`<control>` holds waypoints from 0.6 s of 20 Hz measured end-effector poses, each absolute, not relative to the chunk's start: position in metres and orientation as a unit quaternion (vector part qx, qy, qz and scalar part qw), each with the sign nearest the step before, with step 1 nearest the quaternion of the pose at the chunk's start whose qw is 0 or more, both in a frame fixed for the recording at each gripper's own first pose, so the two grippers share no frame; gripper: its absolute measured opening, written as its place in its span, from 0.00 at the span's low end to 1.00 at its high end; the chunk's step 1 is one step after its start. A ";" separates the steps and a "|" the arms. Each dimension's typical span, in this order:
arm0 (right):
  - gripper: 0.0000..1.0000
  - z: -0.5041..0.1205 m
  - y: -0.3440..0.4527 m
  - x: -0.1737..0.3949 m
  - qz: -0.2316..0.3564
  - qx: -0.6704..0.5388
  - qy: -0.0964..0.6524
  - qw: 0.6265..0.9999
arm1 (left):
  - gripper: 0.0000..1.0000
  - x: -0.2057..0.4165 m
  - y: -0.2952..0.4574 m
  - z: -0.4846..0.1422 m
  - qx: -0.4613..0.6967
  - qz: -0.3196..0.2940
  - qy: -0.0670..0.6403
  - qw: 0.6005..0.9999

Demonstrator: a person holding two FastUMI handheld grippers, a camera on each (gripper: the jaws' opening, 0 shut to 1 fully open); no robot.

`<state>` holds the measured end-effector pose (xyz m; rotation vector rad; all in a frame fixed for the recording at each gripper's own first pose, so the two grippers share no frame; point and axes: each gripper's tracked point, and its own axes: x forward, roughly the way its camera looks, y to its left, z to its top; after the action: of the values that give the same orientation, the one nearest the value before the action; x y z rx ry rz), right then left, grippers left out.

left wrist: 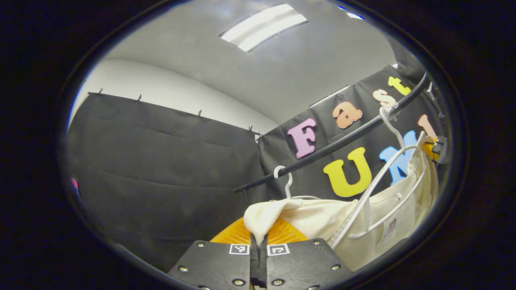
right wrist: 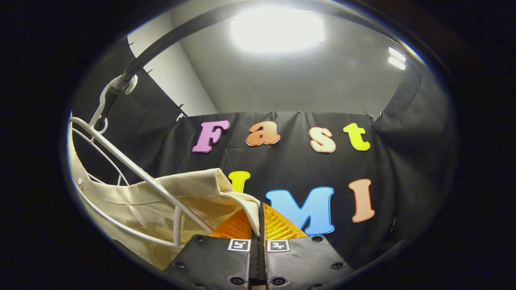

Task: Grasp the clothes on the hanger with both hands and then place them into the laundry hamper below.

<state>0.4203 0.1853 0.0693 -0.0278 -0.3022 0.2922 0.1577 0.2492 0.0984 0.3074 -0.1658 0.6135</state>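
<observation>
Black cloth walls close the booth on all sides, under a grey ceiling with a bright ceiling light (right wrist: 277, 27). A dark rail (left wrist: 346, 139) runs across at an angle, carrying two white hangers.

Left tongs (left wrist: 258, 246): closed right down, both fingers pressing on a fold of the cream garment (left wrist: 322, 219). The pinched cloth rises out of the gap between the fingers and drapes back toward the near hanger (left wrist: 379, 189). A second hanger (left wrist: 287, 183) hooks the rail farther along. The other tongs (left wrist: 437, 149) appear to be at the far shoulder of the garment, small and partly hidden.

Right tongs (right wrist: 258, 237): likewise closed tight, with an edge of the same garment (right wrist: 189, 193) caught between the fingers. The hanger (right wrist: 133, 169) sits just to the side, its hook (right wrist: 105, 105) on the rail (right wrist: 161, 44), one arm running down under the cloth.

Garment location: on the hanger, up at rail height, gripped at both shoulder ends. Hamper not seen from either view.

Reading: one grip at each shoulder looks meant to let the cloth be peeled off both hanger arms evenly, so that the hanger is left behind on the rail. Grasp step appears done; drawing off and lowering remain. Risk: cloth snagging on a hanger arm and dragging the hook off the rail.
</observation>
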 end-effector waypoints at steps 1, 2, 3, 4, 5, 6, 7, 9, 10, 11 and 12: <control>0.01 0.061 0.187 0.422 0.152 -0.007 -0.134 0.979 | 0.01 0.161 0.251 0.091 0.143 0.297 -0.077 0.941; 0.01 0.049 0.190 0.425 0.162 0.003 -0.113 0.980 | 0.01 0.162 0.251 0.083 0.137 0.293 -0.072 0.944; 0.01 0.040 0.189 0.427 0.165 0.014 -0.096 0.981 | 0.01 0.163 0.250 0.079 0.133 0.289 -0.069 0.945; 0.00 0.032 0.187 0.429 0.164 0.019 -0.086 0.983 | 0.01 0.164 0.248 0.075 0.132 0.285 -0.068 0.947; 0.01 0.025 0.184 0.430 0.162 0.019 -0.079 0.984 | 0.01 0.163 0.245 0.070 0.134 0.279 -0.067 0.948; 0.01 0.016 0.184 0.430 0.162 0.019 -0.072 0.984 | 0.01 0.162 0.242 0.066 0.138 0.276 -0.066 0.949; 0.01 0.009 0.183 0.428 0.161 0.019 -0.067 0.984 | 0.01 0.163 0.240 0.062 0.141 0.274 -0.063 0.949; 0.00 -0.004 0.182 0.421 0.161 0.016 -0.059 0.985 | 0.01 0.164 0.239 0.050 0.142 0.270 -0.055 0.951; 0.00 -0.009 0.182 0.417 0.161 0.012 -0.053 0.985 | 0.01 0.161 0.239 0.044 0.144 0.268 -0.053 0.951; 0.01 -0.016 0.182 0.413 0.161 0.007 -0.048 0.986 | 0.01 0.161 0.240 0.039 0.140 0.267 -0.049 0.952; 0.00 -0.022 0.180 0.407 0.159 0.002 -0.043 0.986 | 0.01 0.160 0.240 0.032 0.134 0.263 -0.043 0.954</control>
<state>0.4068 0.1800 -0.0222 0.0047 -0.0867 0.3190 0.1603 0.2399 0.0320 0.2730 -0.0875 0.5337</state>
